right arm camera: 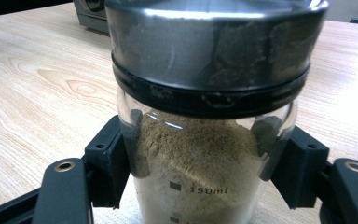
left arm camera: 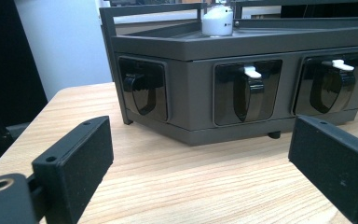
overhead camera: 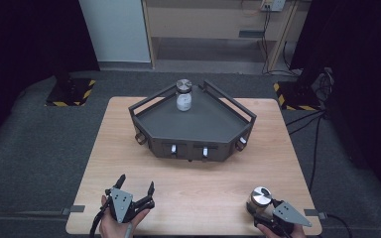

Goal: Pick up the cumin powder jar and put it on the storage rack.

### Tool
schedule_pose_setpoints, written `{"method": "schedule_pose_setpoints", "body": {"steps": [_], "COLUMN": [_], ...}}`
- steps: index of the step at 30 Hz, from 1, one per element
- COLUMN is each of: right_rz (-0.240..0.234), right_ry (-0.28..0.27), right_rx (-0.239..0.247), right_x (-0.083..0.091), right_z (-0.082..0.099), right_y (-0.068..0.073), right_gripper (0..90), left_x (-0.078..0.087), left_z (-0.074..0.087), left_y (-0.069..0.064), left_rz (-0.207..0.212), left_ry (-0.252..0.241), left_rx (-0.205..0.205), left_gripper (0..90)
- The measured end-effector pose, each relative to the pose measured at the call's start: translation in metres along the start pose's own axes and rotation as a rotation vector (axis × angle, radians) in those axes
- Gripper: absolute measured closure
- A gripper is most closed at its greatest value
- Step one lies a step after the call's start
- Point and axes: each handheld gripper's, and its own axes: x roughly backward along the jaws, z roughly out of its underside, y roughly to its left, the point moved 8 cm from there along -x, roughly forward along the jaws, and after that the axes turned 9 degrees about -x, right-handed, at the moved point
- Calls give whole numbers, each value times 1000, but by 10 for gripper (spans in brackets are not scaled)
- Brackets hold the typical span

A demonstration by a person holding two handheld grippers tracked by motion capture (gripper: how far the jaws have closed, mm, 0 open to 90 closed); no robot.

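Nearest to us, at the near right corner of the table [overhead camera: 188, 198], our right gripper [overhead camera: 258, 206] has its 2 jaws closed on the glass body of a jar of brown powder [right arm camera: 200, 172]. The pads press on opposite sides just below the metal lid [right arm camera: 214, 51], which we judge gives a firm hold on the straight wall and leaves the cap free. The jar stands upright, its long axis vertical and its lid pointing up; we cannot tell whether its base rests on the wood or is just clear of it.

At the near left, our left gripper [overhead camera: 135, 191] holds nothing, its jaws spread wide and aimed toward the far side, seemingly waiting.

Farther off, at the middle of the table, sits a dark angular tray [overhead camera: 154, 111] with a railed top and 3 recessed latches [left arm camera: 247, 88] on its near faces. At its far corner stands a 2nd jar [overhead camera: 184, 95], white inside and also upright, so we judge the held jar belongs beside it.
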Motion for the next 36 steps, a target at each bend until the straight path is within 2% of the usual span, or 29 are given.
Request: {"method": "schedule_pose_setpoints", "body": {"steps": [28, 36], "right_rz": [-8, -26], "right_ry": [31, -45], "right_rx": [-10, -1], "right_x": [1, 7], "right_z": [-6, -29], "right_y": [-1, 8], "right_gripper": [316, 316], "left_x": [1, 1], "left_z": [0, 0], "left_y": [0, 0], "left_rz": [4, 3], "left_ry": [0, 0], "left_rx": [6, 7], "left_gripper": [55, 55]}}
